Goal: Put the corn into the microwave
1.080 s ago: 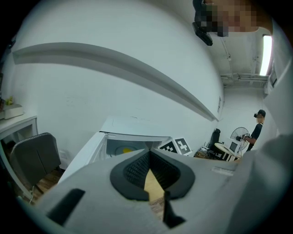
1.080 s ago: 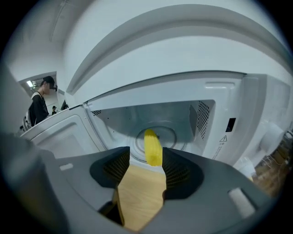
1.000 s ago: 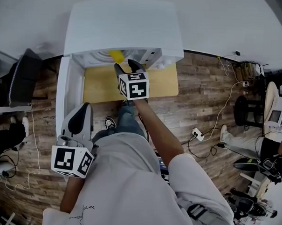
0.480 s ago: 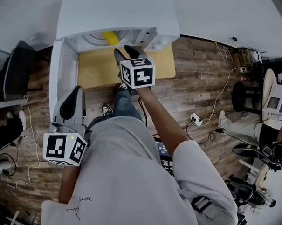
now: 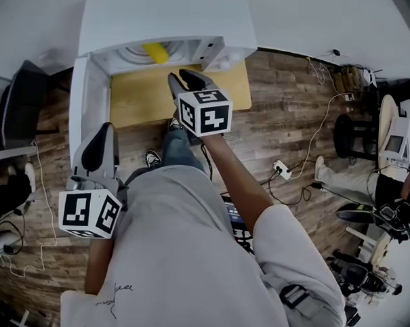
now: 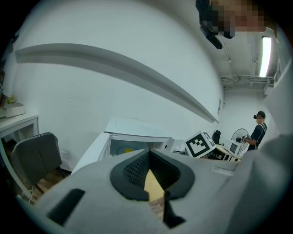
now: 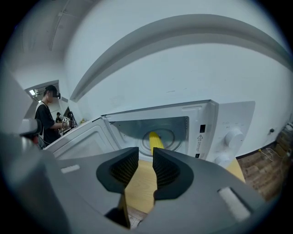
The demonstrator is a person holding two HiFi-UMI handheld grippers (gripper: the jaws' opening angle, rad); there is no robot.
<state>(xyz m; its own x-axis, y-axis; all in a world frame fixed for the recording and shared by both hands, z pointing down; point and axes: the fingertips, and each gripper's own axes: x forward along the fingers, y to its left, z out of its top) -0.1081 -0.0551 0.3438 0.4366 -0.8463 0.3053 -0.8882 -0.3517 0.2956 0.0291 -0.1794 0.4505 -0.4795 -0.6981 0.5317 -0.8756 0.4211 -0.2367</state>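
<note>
Long yellow corn (image 7: pixel 156 140) on round, prob. glass tray (image 7: pixel 173 136); boxy white microwave (image 7: pixel 231 116).

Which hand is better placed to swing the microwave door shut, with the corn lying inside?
Left, probably. The left gripper sits beside the open door, which swings out on that side. The right gripper, its fingers closing on nothing, faces the microwave, where the corn lies inside.

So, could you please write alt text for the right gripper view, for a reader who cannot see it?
A yellow corn lies inside a white microwave, whose door stands open to the left. In front, the right gripper fills the lower part of the view; its dark jaws are closing with nothing between them, above a wooden table.
</note>
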